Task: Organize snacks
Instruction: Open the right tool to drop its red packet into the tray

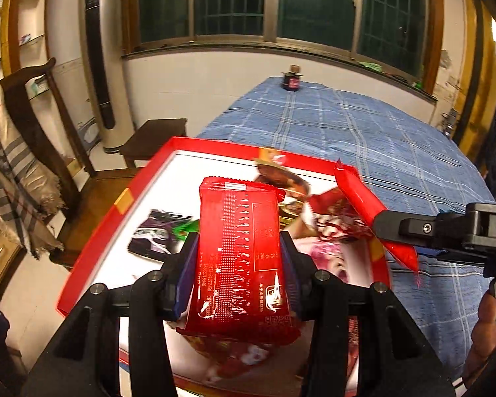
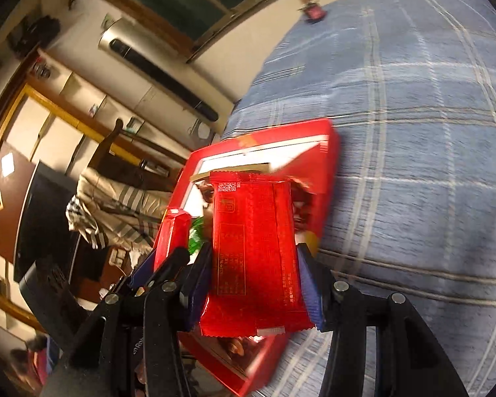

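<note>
- My left claw (image 1: 239, 258) grips one red snack packet (image 1: 239, 248); my right claw (image 2: 253, 274) grips another (image 2: 256, 251).
- Several snacks already lie in the red box (image 1: 96, 238); these two remain.

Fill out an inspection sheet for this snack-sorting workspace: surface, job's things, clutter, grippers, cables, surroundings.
Surface: table under a blue checked cloth, mostly bare.
Job's things: red box at the table's near edge, holding a purple packet, a green wrapper and other snack packets.
Clutter: small dark jar at the far end of the table.
Grippers: left gripper shut on a red snack packet above the box; right gripper shut on a second red packet, also over the box.
Cables: nothing seen.
Surroundings: barred windows, tower air conditioner, wooden chair draped with a striped cloth, small stool.
</note>
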`<state>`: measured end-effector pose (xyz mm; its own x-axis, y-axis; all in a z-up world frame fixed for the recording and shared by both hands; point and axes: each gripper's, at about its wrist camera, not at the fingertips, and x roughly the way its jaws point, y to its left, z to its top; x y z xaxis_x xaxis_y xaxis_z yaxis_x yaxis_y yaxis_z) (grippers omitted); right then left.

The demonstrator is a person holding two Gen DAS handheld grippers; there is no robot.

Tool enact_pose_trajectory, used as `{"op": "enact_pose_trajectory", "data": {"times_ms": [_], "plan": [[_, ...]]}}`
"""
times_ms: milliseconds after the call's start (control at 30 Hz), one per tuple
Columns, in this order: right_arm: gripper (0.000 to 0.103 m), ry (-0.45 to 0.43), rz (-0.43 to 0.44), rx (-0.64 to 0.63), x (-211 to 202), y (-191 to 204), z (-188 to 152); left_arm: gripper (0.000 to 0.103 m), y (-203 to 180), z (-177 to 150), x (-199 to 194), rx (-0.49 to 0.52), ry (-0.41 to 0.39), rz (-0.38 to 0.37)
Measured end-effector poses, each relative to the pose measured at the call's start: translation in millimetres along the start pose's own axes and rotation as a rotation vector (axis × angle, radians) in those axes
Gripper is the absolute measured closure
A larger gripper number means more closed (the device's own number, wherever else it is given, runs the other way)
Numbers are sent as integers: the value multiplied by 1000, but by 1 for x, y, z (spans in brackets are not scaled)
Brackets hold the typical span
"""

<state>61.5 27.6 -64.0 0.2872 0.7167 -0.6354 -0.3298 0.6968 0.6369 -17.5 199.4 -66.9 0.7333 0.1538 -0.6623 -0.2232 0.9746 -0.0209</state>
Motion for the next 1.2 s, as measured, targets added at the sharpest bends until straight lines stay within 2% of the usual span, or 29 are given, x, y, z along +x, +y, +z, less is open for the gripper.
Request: {"op": "enact_pose_trajectory", "data": {"times_ms": [433, 800, 933, 1033, 1200], "plan": [[53, 30, 8, -33, 28, 16, 7, 58, 15, 2, 11, -2, 1, 41], [53, 38, -59, -74, 51, 18, 9, 57, 21, 2, 32, -8, 31, 78], [53, 17, -127, -145, 57, 23, 4, 52, 20, 3, 41, -5, 58, 102], [50, -4, -220, -253, 56, 35, -1, 31, 19, 5, 43, -2, 90, 117], [48, -90, -273, -382, 25, 49, -15, 30, 27, 3, 32, -51, 88, 166]]}}
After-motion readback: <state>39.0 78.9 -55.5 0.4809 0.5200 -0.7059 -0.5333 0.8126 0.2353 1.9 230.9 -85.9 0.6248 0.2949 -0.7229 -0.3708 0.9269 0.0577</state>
